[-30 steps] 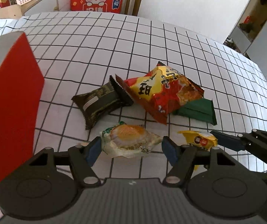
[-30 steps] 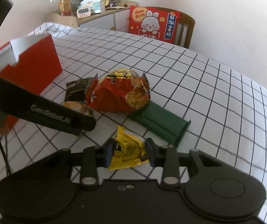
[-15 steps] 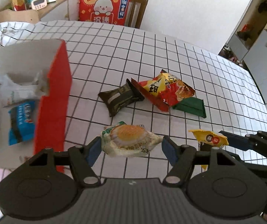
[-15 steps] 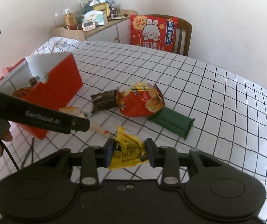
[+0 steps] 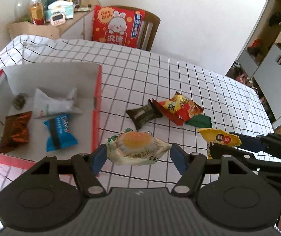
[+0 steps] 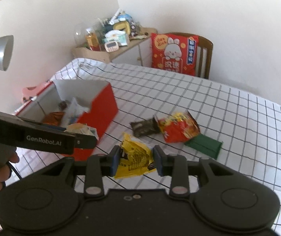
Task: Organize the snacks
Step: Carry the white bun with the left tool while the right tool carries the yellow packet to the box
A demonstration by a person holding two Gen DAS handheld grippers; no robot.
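Your left gripper [image 5: 138, 154] is clamped on the pale bun packet [image 5: 137, 146], pads pressing its two short ends so its long axis runs straight across the jaws, and the packet hangs clear of the checked tablecloth [image 5: 209, 90]. Your right gripper [image 6: 136, 161] is closed on the yellow sachet [image 6: 134, 157], also lifted off the cloth. The relation that matters now is the open red box [image 5: 98, 106]: from the left gripper it lies at about ten o'clock, its near wall just beside the left pad, with a blue packet [image 5: 59, 132], a white one and a copper one already lying inside. The left hand looks the nearer of the two; from the right gripper the box sits at ten o'clock as well, but farther off and behind the left tool. Three snacks wait on the cloth at about one o'clock: the dark bar [image 5: 143, 115], the red-and-yellow bag [image 5: 179, 108] and the green pack [image 5: 199, 121], all touching.
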